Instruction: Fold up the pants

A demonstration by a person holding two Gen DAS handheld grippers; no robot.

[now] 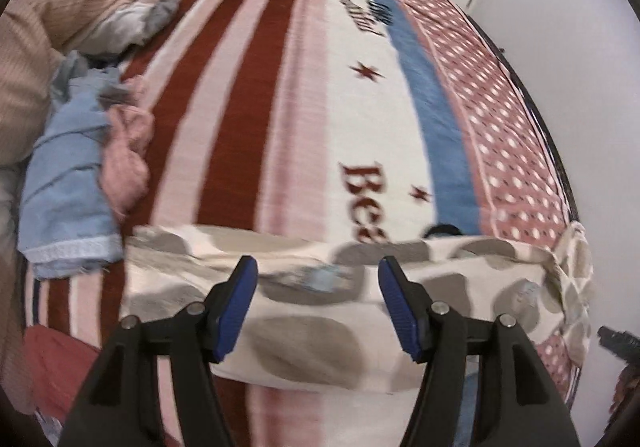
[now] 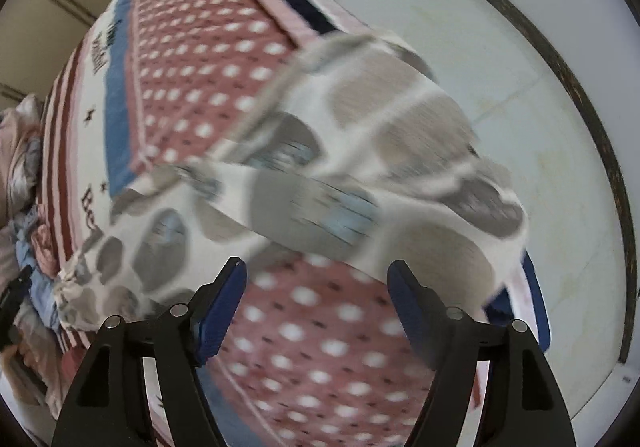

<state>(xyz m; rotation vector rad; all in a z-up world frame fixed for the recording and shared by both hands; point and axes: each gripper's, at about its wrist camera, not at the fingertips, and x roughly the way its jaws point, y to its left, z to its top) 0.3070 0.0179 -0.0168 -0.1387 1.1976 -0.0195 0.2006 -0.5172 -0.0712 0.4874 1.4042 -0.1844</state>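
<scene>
Lying crosswise as a long band on the striped and dotted bed blanket (image 1: 280,107), the cream pants with grey blotches (image 1: 320,319) sit just ahead of both empty tongs, left (image 1: 318,307) and right (image 2: 316,311), jaws apart, the left nearer.

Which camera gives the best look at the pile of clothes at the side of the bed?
The left wrist view. There the pile of clothes fills the left side, with blue, pink and tan-ribbed pieces easy to tell apart. The right wrist view catches only a small, blurred strip of it at its left edge.
</scene>
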